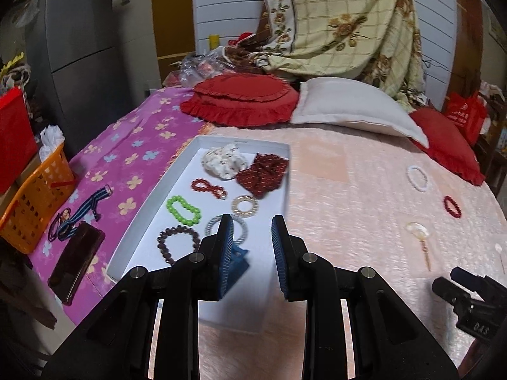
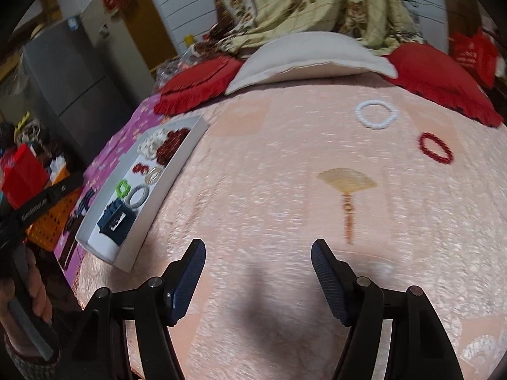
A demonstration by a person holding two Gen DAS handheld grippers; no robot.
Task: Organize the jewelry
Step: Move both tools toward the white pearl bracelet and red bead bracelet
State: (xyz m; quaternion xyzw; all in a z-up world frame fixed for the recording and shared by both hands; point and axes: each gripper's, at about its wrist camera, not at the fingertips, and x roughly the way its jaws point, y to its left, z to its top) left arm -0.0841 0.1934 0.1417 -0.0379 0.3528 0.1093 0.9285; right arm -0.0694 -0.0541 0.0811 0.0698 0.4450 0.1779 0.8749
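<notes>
My left fingers: parted with a narrow gap, nothing between them, hanging over the near end of the white tray.
My right fingers: spread wide and empty, above bare pink bedspread.
My left hand: seen from the right wrist camera, wrapped round its grey handle at the bed's near left edge.
White tray: lies on the bed at the seam between the purple flowered sheet and the pink bedspread.
In the tray: a white scrunchie touching a dark red scrunchie at the far end; nearer, a small red bead bracelet, a green bead bracelet, a pale gold ring bracelet, a grey-blue bangle, a brown bead bracelet and a blue claw clip.
Still out on the bedspread: a white bead bracelet and a red bead bracelet, near each other by the red pillow; a fan-shaped hairpin lies closer to my right fingers.
On the purple sheet: a dark phone and a striped strap, beside an orange basket.
</notes>
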